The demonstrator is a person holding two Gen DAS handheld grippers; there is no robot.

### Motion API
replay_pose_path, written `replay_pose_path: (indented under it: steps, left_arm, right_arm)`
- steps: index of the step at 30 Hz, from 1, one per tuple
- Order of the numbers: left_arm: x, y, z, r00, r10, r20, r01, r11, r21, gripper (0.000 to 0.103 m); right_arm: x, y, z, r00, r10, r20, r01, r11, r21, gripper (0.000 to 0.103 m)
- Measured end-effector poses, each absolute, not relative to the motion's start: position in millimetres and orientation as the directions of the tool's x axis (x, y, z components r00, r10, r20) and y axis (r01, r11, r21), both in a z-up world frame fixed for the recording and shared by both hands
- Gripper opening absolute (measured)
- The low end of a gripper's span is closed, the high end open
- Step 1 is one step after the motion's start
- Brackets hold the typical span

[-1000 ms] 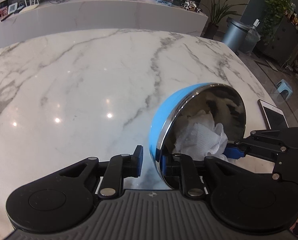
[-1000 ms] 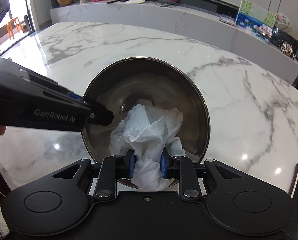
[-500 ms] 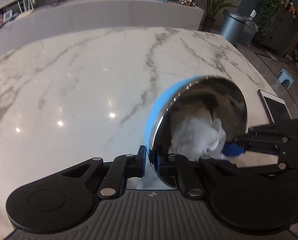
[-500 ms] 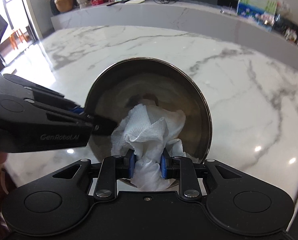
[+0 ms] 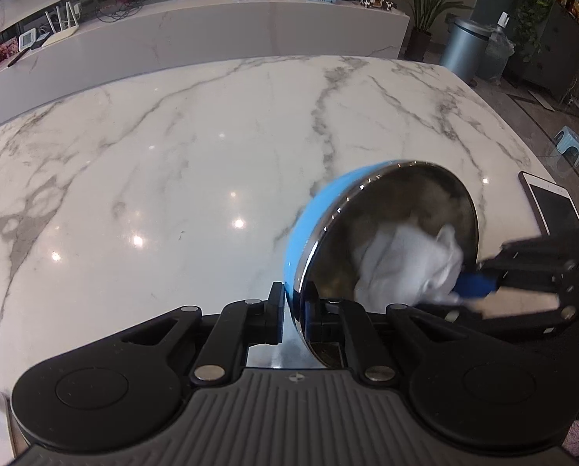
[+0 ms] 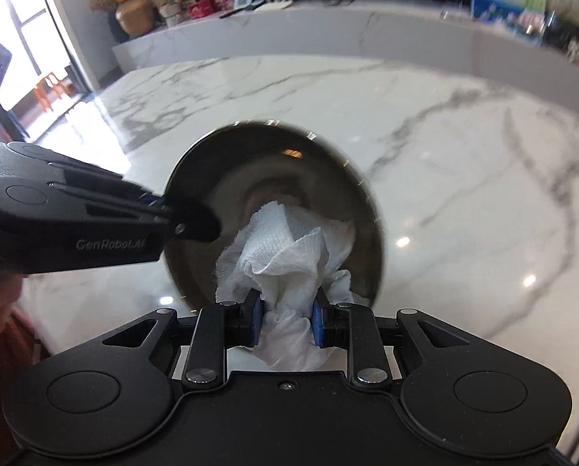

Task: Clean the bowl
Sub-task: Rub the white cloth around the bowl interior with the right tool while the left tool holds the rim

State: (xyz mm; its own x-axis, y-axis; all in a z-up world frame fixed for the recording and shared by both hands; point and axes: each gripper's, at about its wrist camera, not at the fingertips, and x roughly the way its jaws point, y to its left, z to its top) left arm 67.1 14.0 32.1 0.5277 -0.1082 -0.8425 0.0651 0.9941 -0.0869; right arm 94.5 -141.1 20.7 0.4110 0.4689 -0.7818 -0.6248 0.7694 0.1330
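the right gripper (image 6: pixel 284 324) is squeezing a wad of white paper towel (image 6: pixel 289 260) between its two blue pads (image 6: pixel 255 320). the towel is soft and light. it squashes easily, so the best place to hold it is the bunched middle, where the pads are now. the loose front part is pushed into the inside of the bowl (image 6: pixel 274 178).

the left gripper (image 5: pixel 291 316) is pinching the bowl by its rim. one finger sits on the blue outside and the other on the shiny inside. the bowl (image 5: pixel 386 233) is tipped on its side and looks lifted just above the marble table (image 5: pixel 173 155), with its open mouth facing the right gripper.

the bowl is hard and stiff, and it looks thin and light. the inside is shiny metal and probably slippery, and the rim is a thin edge. so a push from the towel could make it turn or slide out of the pinch. i think the rim is the only good place to grab it, and the grip has to be tight.

a tablet (image 5: pixel 550 204) lies near the table edge, apart from the bowl.
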Motion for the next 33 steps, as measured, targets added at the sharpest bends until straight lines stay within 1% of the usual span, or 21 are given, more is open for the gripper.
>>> replay_pose_path:
  steps: [2,6,7,8,10,15,18,20,24,26,30,33]
  left_arm:
    - [67,14,32,0.527,-0.110,-0.843,0.067,0.994,-0.088,0.008]
    - [69,16,32,0.534,-0.124,-0.837,0.056,0.992,-0.111,0.008]
    - [69,17,32,0.536,-0.127,-0.835,0.051,0.992,-0.119,0.010]
    - [70,17,31,0.538,-0.128,-0.833,0.048,0.991,-0.122,0.014]
    - [71,17,28,0.542,-0.134,-0.830,0.042,0.990,-0.132,0.019]
    - [76,12,18,0.523,-0.174,-0.835,0.043,0.983,-0.178,0.019]
    - [79,8,13,0.520,-0.176,-0.836,0.047,0.983,-0.178,0.020]
    - [79,7,12,0.518,-0.190,-0.834,0.058,0.981,-0.188,0.014]
    - [80,6,14,0.509,-0.196,-0.838,0.068,0.980,-0.187,0.014]
    - [79,6,16,0.501,-0.188,-0.845,0.073,0.982,-0.175,0.013]
    - [75,8,26,0.479,-0.155,-0.864,0.095,0.988,-0.124,0.012]
    - [73,13,29,0.480,-0.148,-0.865,0.087,0.989,-0.121,0.012]
  right_arm:
    - [92,-140,20,0.425,0.458,-0.781,-0.627,0.771,0.111,0.022]
    - [95,-140,13,0.414,0.456,-0.788,-0.619,0.775,0.123,0.022]
    - [97,-141,12,0.414,0.459,-0.786,-0.614,0.779,0.131,0.022]
    - [98,-142,12,0.415,0.459,-0.786,-0.608,0.782,0.135,0.022]
    - [100,-143,10,0.418,0.452,-0.788,-0.599,0.789,0.135,0.022]
    - [102,-143,7,0.420,0.442,-0.793,-0.593,0.795,0.129,0.022]
    - [103,-146,8,0.421,0.444,-0.791,-0.585,0.799,0.136,0.022]
    - [104,-149,8,0.423,0.443,-0.791,-0.581,0.802,0.139,0.022]
    - [105,-151,7,0.417,0.447,-0.791,-0.580,0.801,0.147,0.022]
    - [105,-151,7,0.399,0.460,-0.793,-0.583,0.795,0.168,0.022]
    - [108,-151,3,0.279,0.543,-0.792,-0.592,0.746,0.303,0.022]
    - [103,-142,1,0.204,0.587,-0.783,-0.626,0.694,0.357,0.023]
